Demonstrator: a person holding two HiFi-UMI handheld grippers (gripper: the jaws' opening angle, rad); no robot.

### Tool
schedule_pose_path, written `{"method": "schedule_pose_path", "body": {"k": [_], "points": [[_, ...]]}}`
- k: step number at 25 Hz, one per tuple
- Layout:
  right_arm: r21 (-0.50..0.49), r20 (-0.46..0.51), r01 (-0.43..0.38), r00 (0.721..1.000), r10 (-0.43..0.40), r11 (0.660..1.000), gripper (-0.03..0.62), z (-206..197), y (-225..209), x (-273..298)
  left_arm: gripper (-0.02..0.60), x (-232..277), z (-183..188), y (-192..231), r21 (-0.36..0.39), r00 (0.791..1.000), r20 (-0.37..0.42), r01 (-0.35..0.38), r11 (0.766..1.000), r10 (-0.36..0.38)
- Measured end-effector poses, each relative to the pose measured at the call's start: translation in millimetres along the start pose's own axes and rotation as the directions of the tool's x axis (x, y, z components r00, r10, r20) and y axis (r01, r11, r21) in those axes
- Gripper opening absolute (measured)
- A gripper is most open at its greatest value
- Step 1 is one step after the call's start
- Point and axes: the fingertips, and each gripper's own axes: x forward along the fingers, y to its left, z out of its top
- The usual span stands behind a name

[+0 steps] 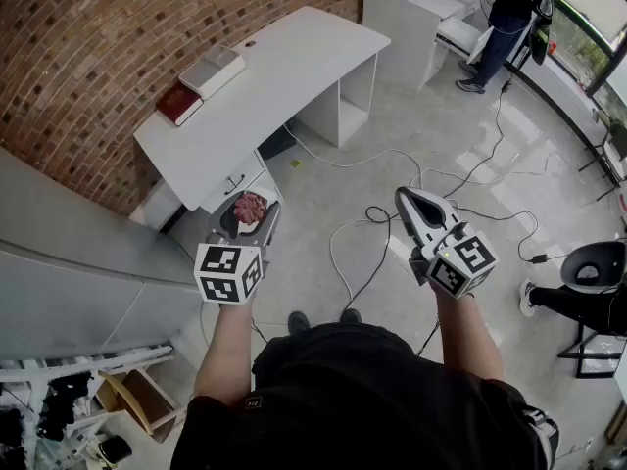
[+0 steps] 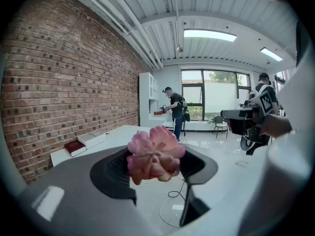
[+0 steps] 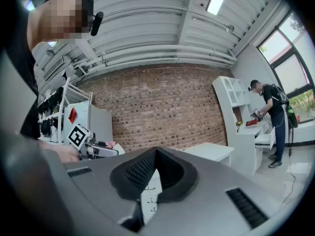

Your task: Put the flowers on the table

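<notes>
A pink flower [image 1: 250, 207] is clamped between the jaws of my left gripper [image 1: 253, 215], held in the air above the floor in front of the white table [image 1: 284, 67]. In the left gripper view the bloom [image 2: 155, 154] fills the gap between the dark pads of that gripper [image 2: 155, 167], and the table [image 2: 118, 134] lies beyond it to the left. My right gripper [image 1: 407, 199] hovers to the right over the floor, with its jaws together and nothing in them. In the right gripper view the tips of that gripper [image 3: 156, 154] meet, with the table [image 3: 209, 151] behind them.
A red book [image 1: 179, 103] and a white box [image 1: 212, 70] lie on the table's left end. Cables [image 1: 353, 253] trail across the floor. A grey cabinet [image 1: 78, 262] stands at my left, a black chair [image 1: 593, 262] at right. Another person [image 1: 500, 18] works at the far shelves.
</notes>
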Motion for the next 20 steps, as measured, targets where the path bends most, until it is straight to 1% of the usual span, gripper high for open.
{"method": "schedule_pose_path", "body": {"k": [5,11,13,15,17,20], "points": [[-0.002,0.014,-0.018,1.000,0.018,1.000,0.009,0,20,9,0.270,-11,-2,8,-0.001,1.000,0.007,-0.006,1.000,0.006],[-0.002,0.030,-0.025,0.999,0.025,1.000,0.009,11,22,8,0.270,-16,6,10,0.006,1.000,0.018,-0.011,1.000,0.011],[-0.022,0.029,-0.023,0.999,0.024,0.999,0.009,13,22,6,0.270,-16,9,7,0.008,1.000,0.022,-0.015,1.000,0.015],[-0.066,0.022,-0.025,0.999,0.026,0.998,0.009,14,25,0,0.270,-16,11,1,0.012,0.999,0.027,-0.020,1.000,0.020],[-0.094,0.022,-0.047,0.999,0.049,0.994,0.009,17,32,-8,0.270,-16,14,-7,0.013,0.999,0.034,-0.024,1.000,0.024],[-0.095,0.021,-0.076,0.997,0.079,0.993,0.009,15,35,-22,0.270,-13,17,-18,0.006,0.999,0.042,-0.025,1.000,0.025]]}}
